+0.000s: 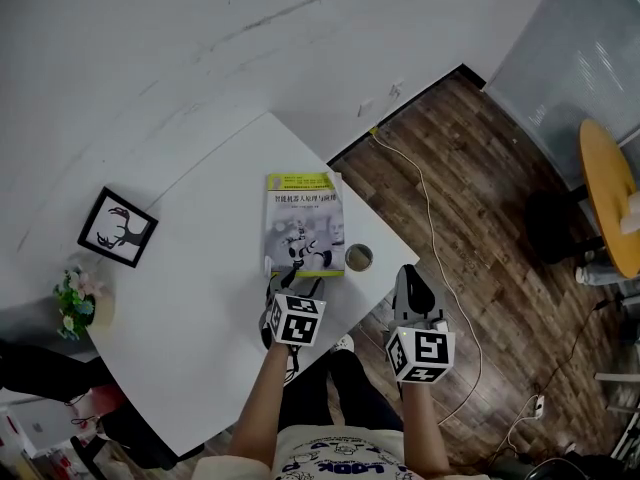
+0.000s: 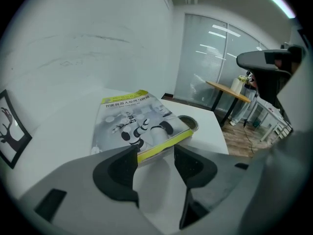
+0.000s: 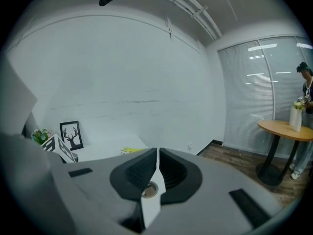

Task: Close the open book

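Left gripper (image 2: 155, 153) spread, empty, at the book (image 2: 132, 121)'s near edge; right gripper (image 3: 157, 161) pressed together. Book lies shut: probably light, glossy, slippery softcover, so pinch the edge.

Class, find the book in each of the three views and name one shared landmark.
Head view: book, centre of the picture.
Left gripper view: lower centre, just beyond the fingers.
Right gripper view: only a yellow sliver, left of centre.
Shared landmark: deer picture.
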